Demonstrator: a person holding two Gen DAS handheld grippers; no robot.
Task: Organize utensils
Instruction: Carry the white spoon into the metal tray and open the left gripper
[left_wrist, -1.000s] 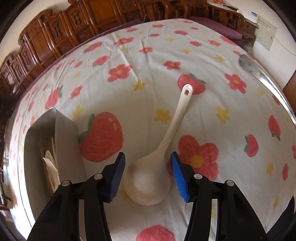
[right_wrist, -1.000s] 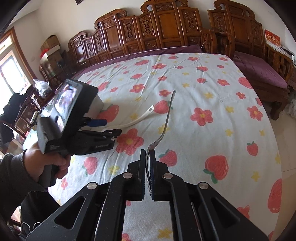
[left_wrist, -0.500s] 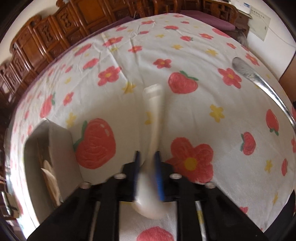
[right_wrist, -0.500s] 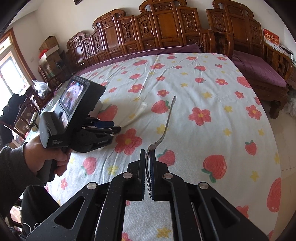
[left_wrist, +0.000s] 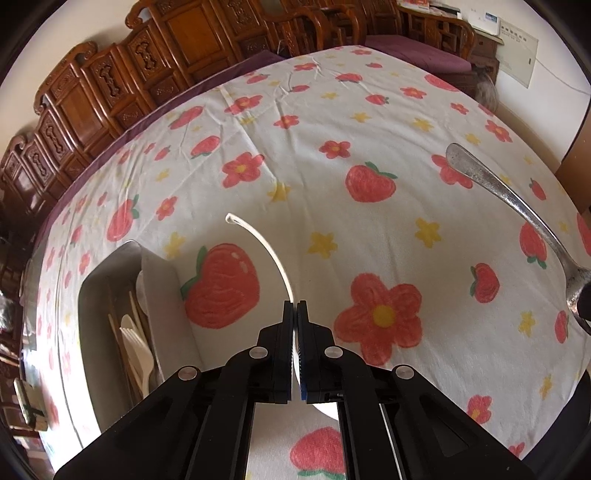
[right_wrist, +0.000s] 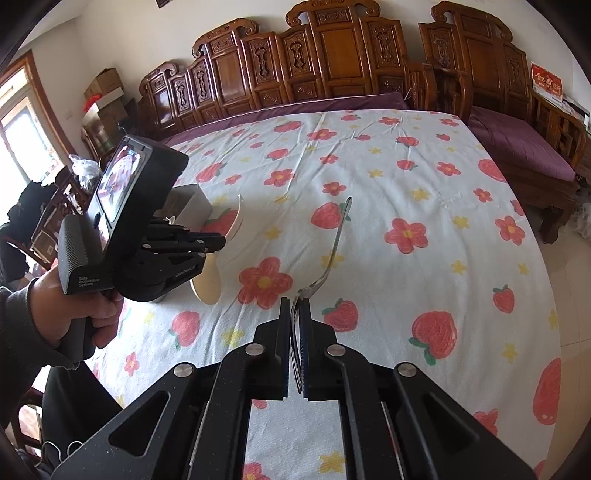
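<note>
My left gripper (left_wrist: 295, 308) is shut on a white plastic ladle (left_wrist: 271, 251), held edge-on above the cloth with its handle arching forward and left; its bowl shows below the jaws. It also shows in the right wrist view (right_wrist: 212, 277), held by the left gripper (right_wrist: 218, 242). My right gripper (right_wrist: 295, 306) is shut on a metal fork (right_wrist: 332, 247), handle pointing away; the fork also shows at the right of the left wrist view (left_wrist: 517, 206). A grey utensil box (left_wrist: 164, 295) with white plastic cutlery and chopsticks (left_wrist: 136, 350) sits to the left.
The table is covered by a white cloth with strawberries and flowers (left_wrist: 369, 184). Carved wooden chairs (right_wrist: 332, 62) line the far edge. A purple-cushioned bench (right_wrist: 517, 147) stands at the right. The person's hand (right_wrist: 74, 317) holds the left gripper.
The left gripper closed on the ladle, lifted it off the cloth and turned it edge-on. The right gripper kept holding the fork almost still.
</note>
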